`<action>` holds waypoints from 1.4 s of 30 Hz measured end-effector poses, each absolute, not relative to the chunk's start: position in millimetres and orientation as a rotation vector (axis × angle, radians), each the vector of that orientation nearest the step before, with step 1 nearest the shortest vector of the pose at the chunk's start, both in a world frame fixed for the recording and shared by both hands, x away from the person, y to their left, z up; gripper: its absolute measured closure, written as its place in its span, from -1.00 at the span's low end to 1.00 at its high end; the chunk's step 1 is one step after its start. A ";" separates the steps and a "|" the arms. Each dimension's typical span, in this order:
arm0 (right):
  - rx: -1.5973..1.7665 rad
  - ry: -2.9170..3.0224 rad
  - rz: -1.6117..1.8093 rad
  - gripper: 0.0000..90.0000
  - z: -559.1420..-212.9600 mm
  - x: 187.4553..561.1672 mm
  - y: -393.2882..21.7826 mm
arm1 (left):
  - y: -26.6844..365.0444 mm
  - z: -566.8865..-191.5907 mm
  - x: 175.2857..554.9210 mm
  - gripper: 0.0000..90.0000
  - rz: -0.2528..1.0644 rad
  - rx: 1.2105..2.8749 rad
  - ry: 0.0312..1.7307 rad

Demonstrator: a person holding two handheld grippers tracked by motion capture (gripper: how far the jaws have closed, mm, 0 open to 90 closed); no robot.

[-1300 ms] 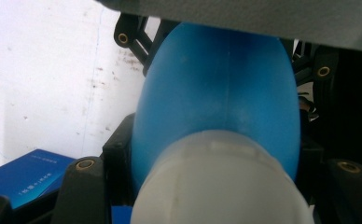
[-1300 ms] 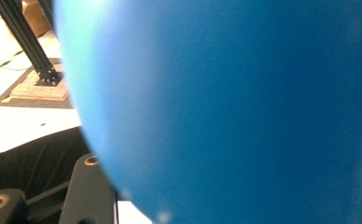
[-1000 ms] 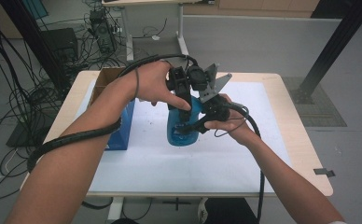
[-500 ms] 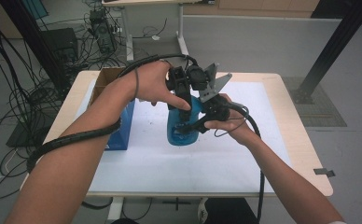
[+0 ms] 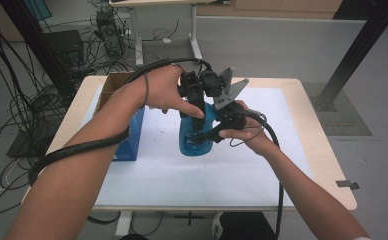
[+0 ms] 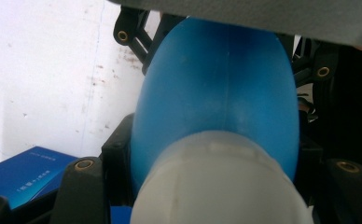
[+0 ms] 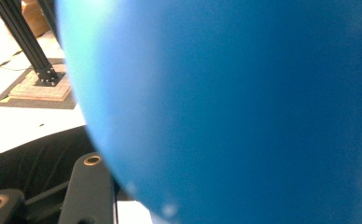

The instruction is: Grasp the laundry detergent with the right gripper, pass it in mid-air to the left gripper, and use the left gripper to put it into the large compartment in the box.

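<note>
**Both hand-held grippers on the blue bottle**

I see the blue bottle [image 5: 196,136] standing on the white mat [image 5: 282,125] near the middle of the desk [image 5: 327,165], with both of my hand-held grippers at it. The left hand-held gripper [image 5: 198,102] comes down on it from above; in the left gripper view its black jaws sit either side of the white cap [image 6: 216,186], clamped on it, with the bottle's blue body running away below. The right hand-held gripper [image 5: 221,127] comes in from the right at mid-height, and in the right gripper view the blue wall [image 7: 244,107] presses right up to the camera, the jaws clamped on the bottle's body. A blue box [image 5: 129,140] stands just left of the bottle, with a cardboard box [image 5: 113,85] behind it at the desk's far left corner
</note>
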State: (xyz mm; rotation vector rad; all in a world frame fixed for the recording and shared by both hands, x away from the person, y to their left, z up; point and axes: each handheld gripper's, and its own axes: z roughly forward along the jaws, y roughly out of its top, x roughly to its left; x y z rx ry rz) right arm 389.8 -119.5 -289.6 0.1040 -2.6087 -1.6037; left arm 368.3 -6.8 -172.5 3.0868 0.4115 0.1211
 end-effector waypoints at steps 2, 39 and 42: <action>0.105 -2.605 -1.603 -0.07 -289.5 389.7 -119.6 | -6.9 -172.3 368.4 -0.17 0.122 3.088 0.411; 0.083 -2.594 -1.624 -0.11 -289.9 390.7 -118.8 | -4.5 -172.2 368.4 -0.17 0.139 3.082 0.420; 0.085 -2.590 -1.628 -0.11 -290.1 391.1 -118.4 | -4.3 -171.9 368.7 -0.17 0.132 3.086 0.428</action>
